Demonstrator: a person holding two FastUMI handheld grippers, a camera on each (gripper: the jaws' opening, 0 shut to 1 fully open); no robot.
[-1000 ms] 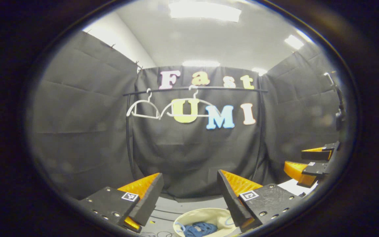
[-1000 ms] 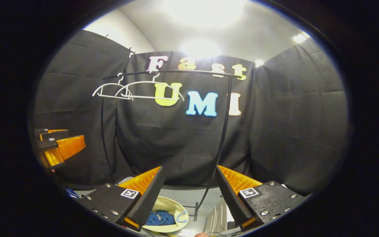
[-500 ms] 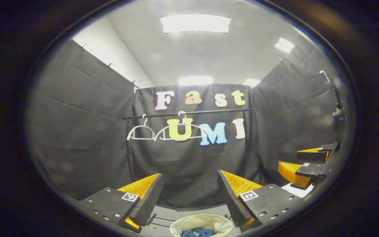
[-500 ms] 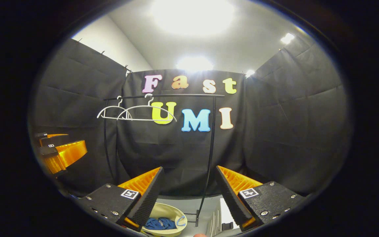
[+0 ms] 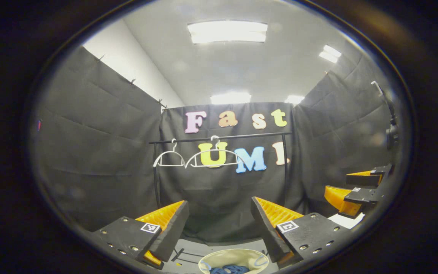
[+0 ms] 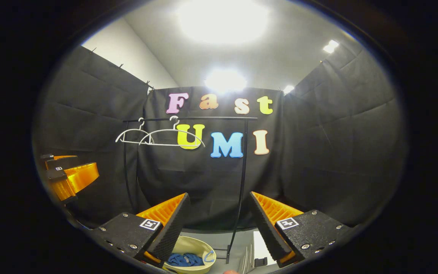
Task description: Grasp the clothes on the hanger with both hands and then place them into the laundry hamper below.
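Note:
Two bare white hangers [image 5: 200, 158] [image 6: 158, 136] hang on a black clothes rail [image 5: 222, 137] [image 6: 203, 118] at the far wall. A cream laundry hamper [image 5: 234, 257] [image 6: 190, 248] stands on the floor below, with blue clothes [image 5: 226, 269] [image 6: 183, 259] lying inside. My left gripper [image 5: 219, 220] is open with nothing between its fingers, well back from the rail; it also shows at the left edge of the right gripper view [image 6: 69, 177]. My right gripper [image 6: 219, 219] is open and holds nothing, and appears at the right edge of the left gripper view [image 5: 356, 190].
The rail's black upright posts [image 6: 242, 182] [image 5: 155, 175] rise on either side of the hamper. A white slatted object [image 6: 251, 255] sits on the floor to the hamper's right. Black cloth walls close in the booth on three sides.
Both grippers have drawn back from the rail, so the rail and hangers look smaller and lower in view. The hamper has slid toward the bottom edge. Both stay open.

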